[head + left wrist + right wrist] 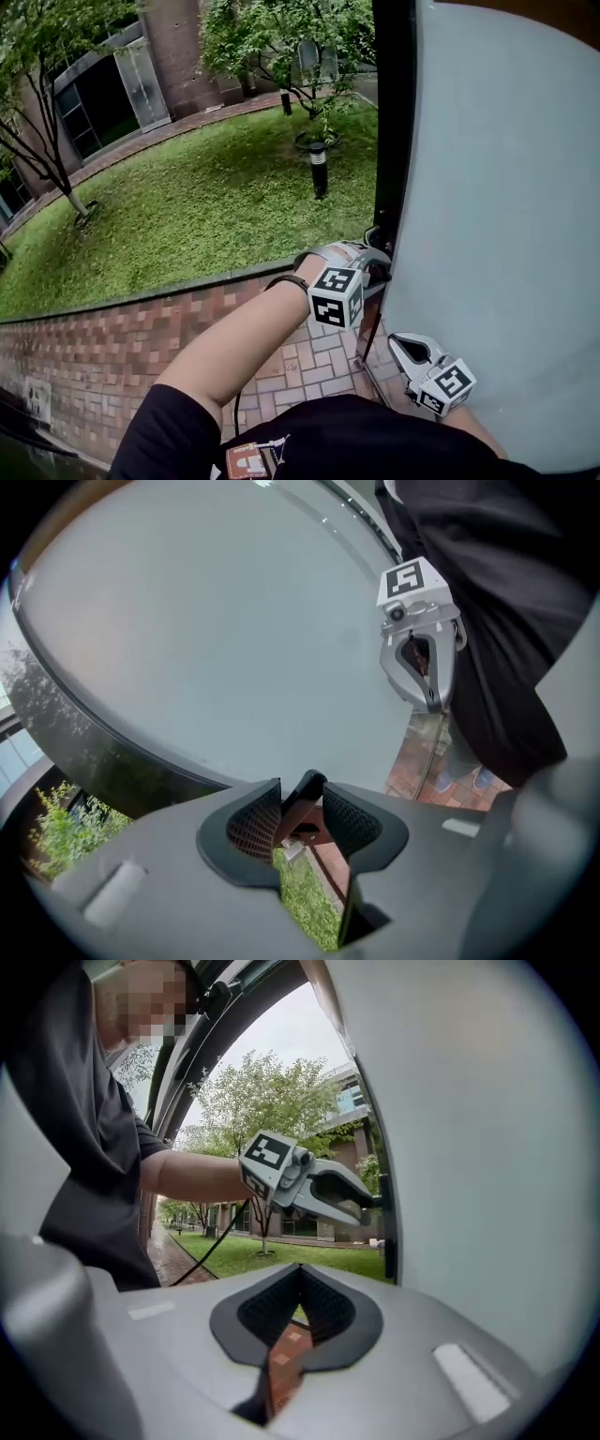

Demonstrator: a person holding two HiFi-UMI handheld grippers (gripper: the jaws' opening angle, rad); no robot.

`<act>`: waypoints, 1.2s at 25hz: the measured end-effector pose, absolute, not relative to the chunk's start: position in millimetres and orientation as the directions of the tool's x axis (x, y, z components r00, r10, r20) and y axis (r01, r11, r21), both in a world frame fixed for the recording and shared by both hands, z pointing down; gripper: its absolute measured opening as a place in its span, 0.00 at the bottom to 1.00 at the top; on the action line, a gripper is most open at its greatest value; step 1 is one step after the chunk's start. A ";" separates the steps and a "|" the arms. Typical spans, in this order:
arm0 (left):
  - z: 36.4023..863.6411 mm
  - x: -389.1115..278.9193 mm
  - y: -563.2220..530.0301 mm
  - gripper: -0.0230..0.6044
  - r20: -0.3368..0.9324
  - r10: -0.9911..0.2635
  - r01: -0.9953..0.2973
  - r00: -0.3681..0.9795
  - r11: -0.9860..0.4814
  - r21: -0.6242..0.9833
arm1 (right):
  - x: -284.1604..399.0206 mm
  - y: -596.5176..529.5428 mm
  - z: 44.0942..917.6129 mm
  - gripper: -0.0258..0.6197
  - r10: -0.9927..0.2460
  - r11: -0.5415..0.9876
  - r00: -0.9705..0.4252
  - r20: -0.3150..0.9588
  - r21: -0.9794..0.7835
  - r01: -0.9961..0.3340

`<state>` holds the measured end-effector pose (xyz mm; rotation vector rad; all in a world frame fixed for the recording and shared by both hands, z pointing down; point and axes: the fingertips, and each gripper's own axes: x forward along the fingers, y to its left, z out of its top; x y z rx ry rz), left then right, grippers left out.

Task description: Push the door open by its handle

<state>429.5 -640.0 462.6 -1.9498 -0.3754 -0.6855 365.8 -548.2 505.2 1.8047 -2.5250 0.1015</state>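
Note:
The door (pixel 497 234) is a pale grey panel with a black edge (pixel 392 112), filling the right side of the head view. My left gripper (pixel 375 267) reaches to that edge at waist height. In the left gripper view its jaws (pixel 302 803) are closed on a dark slanted bar, the door handle (pixel 292 819), with both pads against it. The right gripper view shows the same gripper (pixel 370 1206) at the door's edge. My right gripper (pixel 394 341) hangs lower, close to the door's face, with its tips (pixel 300 1283) together and nothing between them.
Beyond the open doorway lie brick paving (pixel 122 347), a lawn (pixel 206 216), a short black lamp post (pixel 319 169), trees and a brick building. A black cable (pixel 211 1241) trails from my left arm. The door panel (pixel 234 621) stands right in front of the left gripper.

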 end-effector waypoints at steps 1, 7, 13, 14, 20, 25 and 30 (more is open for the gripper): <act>458.3 442.8 -638.0 0.23 0.607 -0.013 0.536 0.795 -0.455 -0.711 | 378.3 -551.3 504.1 0.04 -0.948 0.310 -0.312 0.064 -0.036 -0.950; 448.5 514.1 -630.8 0.23 0.637 0.085 0.598 0.766 -0.458 -0.658 | 439.0 -569.3 509.7 0.04 -0.956 0.281 -0.285 0.066 -0.061 -0.958; 449.8 565.9 -634.0 0.24 0.615 0.191 0.627 0.765 -0.439 -0.644 | 486.9 -585.8 535.4 0.04 -0.967 0.223 -0.231 0.103 -0.081 -0.971; 451.9 572.4 -635.4 0.24 0.613 0.207 0.632 0.763 -0.437 -0.639 | 490.2 -589.0 537.0 0.04 -0.969 0.213 -0.221 0.109 -0.078 -0.974; 444.3 604.0 -626.8 0.24 0.593 0.301 0.660 0.747 -0.439 -0.609 | 494.3 -593.6 542.0 0.04 -0.974 0.160 -0.168 0.150 -0.062 -0.985; 390.2 562.2 -643.8 0.27 0.279 0.387 0.477 0.879 -0.701 -0.530 | 486.0 -598.0 529.2 0.04 -0.980 0.137 -0.151 0.133 -0.107 -0.985; 428.7 404.5 -741.0 0.07 0.120 0.295 0.315 0.948 -0.921 -0.227 | 474.5 -632.2 519.7 0.04 -0.972 0.183 -0.194 0.134 -0.086 -0.979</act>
